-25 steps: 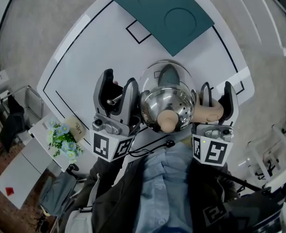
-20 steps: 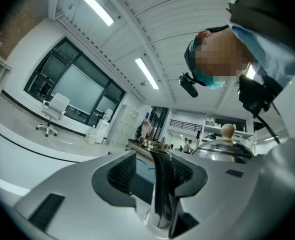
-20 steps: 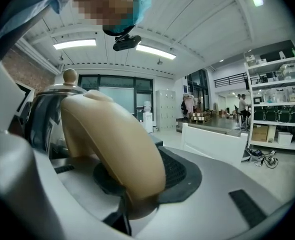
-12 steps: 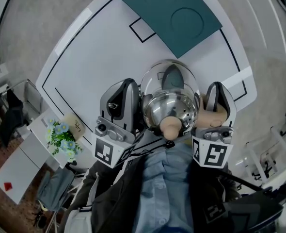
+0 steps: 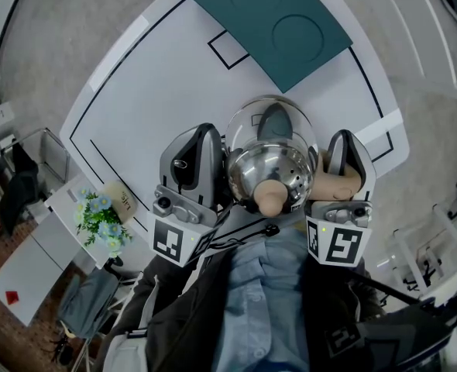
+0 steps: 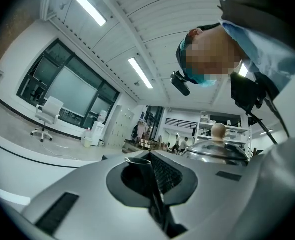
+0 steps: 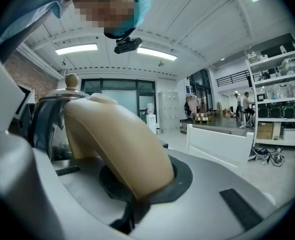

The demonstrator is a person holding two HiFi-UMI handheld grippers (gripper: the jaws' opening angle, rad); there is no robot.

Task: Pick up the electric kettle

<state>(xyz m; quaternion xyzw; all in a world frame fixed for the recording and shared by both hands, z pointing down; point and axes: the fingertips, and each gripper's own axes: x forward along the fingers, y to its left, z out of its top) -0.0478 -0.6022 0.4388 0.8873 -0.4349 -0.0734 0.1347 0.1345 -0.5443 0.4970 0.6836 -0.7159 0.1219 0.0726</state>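
Observation:
The electric kettle (image 5: 271,169) has a shiny steel lid, a beige knob (image 5: 269,198) and a beige handle (image 5: 333,183). It stands at the near edge of the white table (image 5: 151,91), just in front of the person. My left gripper (image 5: 197,142) is at the kettle's left side, shut on the dark spout (image 6: 137,165). My right gripper (image 5: 345,144) has just closed its jaws on the handle (image 7: 117,149). In the right gripper view the steel body (image 7: 47,119) rises to the left of the handle.
A teal mat (image 5: 271,22) with two round recesses lies at the far side of the table. Black outlines mark the tabletop. A pot of flowers (image 5: 101,219) sits on a small side table to the left, below the table's edge.
Both grippers stood open beside the kettle a second ago; now the left is shut on the spout and the right on the handle. The kettle has stayed in place.

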